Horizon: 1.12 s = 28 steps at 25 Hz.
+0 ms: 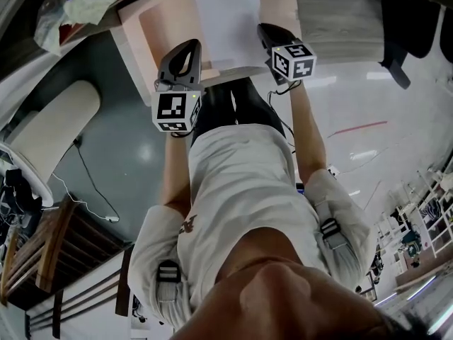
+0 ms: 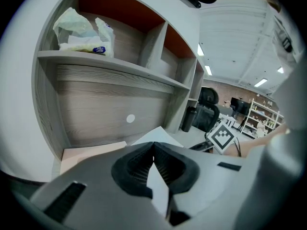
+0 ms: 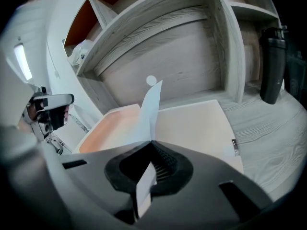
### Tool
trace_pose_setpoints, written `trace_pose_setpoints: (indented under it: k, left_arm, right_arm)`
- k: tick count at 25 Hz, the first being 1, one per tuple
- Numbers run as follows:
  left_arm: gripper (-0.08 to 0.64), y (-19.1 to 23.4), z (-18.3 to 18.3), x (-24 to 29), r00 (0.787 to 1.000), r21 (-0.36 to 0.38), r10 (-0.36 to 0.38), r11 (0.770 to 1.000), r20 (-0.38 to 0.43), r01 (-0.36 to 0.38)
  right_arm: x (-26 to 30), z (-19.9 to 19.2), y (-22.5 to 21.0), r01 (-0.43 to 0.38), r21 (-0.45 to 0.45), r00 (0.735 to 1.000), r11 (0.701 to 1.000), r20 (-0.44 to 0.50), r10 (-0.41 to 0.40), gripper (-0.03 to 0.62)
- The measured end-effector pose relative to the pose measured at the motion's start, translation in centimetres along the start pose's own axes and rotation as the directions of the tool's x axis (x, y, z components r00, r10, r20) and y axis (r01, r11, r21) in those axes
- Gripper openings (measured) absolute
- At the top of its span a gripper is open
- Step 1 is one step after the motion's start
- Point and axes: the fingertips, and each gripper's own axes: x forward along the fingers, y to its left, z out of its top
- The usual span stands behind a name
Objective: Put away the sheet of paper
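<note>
A white sheet of paper (image 1: 228, 21) is held at its near edge by both grippers, above an open pale pink folder (image 1: 159, 30) on the desk. My left gripper (image 1: 188, 47) is shut on the sheet's left near corner; in the left gripper view the paper (image 2: 157, 186) runs edge-on between the closed pads (image 2: 153, 145). My right gripper (image 1: 267, 31) is shut on the right near corner. In the right gripper view the sheet (image 3: 152, 111) stands up from the jaws (image 3: 152, 143) over the folder (image 3: 194, 123).
A grey wooden shelf unit (image 2: 115, 68) rises behind the folder, with a crumpled plastic bag (image 2: 81, 28) on its upper shelf. A black bottle (image 3: 271, 68) stands at the right of the desk. A wooden chair (image 1: 42, 253) and a floor cable (image 1: 92, 190) lie to the left.
</note>
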Motion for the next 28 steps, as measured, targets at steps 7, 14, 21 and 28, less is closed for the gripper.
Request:
trace_pose_setpoints:
  k: [7,14,21,28]
  left_arm:
    - [0.020,1.1,-0.9,-0.3,1.000,-0.003,0.024,1.000,-0.014,-0.024]
    - [0.020,2.2,-2.3,-0.4,0.998,-0.014,0.047,0.999,-0.035,-0.048]
    - [0.021,3.1,-3.3,-0.7,0.997,-0.029,0.059,0.998,-0.043,-0.060]
    - [0.020,4.2,-4.0,-1.3,0.996,-0.048,0.071,0.996,-0.050,-0.074]
  right_arm:
    - [2.0,-0.1,1.5,-0.027,0.004,0.999,1.000,-0.020,0.027,0.021]
    - [3.8,-0.3,3.6,-0.061,-0.018,0.997,0.998,-0.049,0.060,0.021]
    - [5.5,-0.8,6.1,-0.086,-0.046,0.993,0.995,-0.086,0.082,0.021]
    - [7.4,-1.2,8.1,-0.100,-0.049,0.988,0.994,-0.122,0.093,0.021]
